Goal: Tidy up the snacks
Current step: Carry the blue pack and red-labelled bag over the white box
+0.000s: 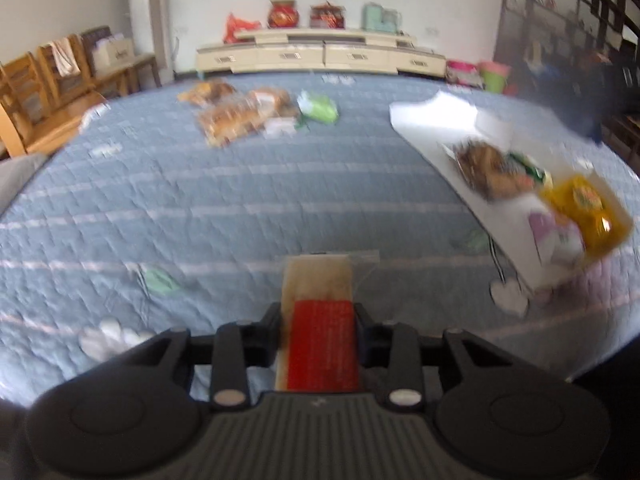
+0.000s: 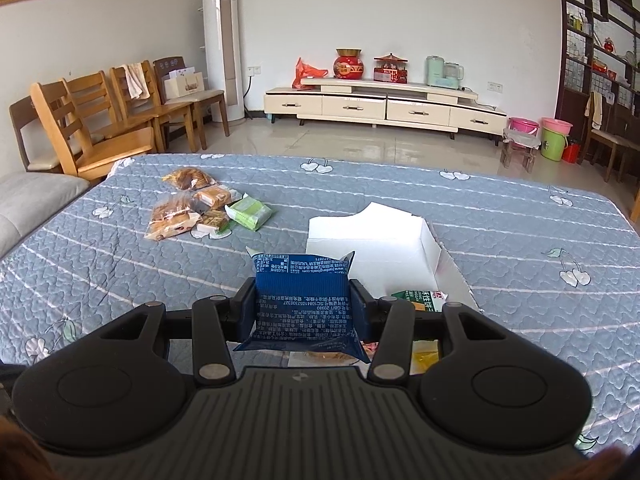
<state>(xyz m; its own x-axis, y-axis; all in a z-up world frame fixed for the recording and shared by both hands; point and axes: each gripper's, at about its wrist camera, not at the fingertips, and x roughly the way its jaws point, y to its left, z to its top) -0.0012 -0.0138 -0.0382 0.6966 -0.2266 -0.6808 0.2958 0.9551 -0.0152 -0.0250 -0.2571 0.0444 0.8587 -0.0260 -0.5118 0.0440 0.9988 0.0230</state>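
Two snack packets are gripped: the left gripper [image 1: 318, 312] clenches a red-labelled packet [image 1: 322, 344], the right gripper [image 2: 303, 300] a blue packet [image 2: 302, 304]. Both hang over a grey-blue quilt [image 2: 520, 248], a white box [image 2: 384, 240] at one o'clock, loose snacks [image 2: 192, 208] at ten. A cream cabinet [image 2: 384, 106] stands at twelve, wooden chairs [image 2: 100, 120] at nine.

My left gripper [image 1: 318, 316] is matt black plastic, clamping a clear glossy-wrapped biscuit pack [image 1: 320, 320] with a red label; the blur leaves that film uncertain. The right gripper [image 2: 303, 300] pinches a blue foil-like snack packet [image 2: 302, 300], slightly shiny and crinkled. Under both lies a quilted blue-grey cloth bedspread [image 2: 520, 248], matt and stitched. The white box [image 2: 384, 248] looks like smooth matt card.
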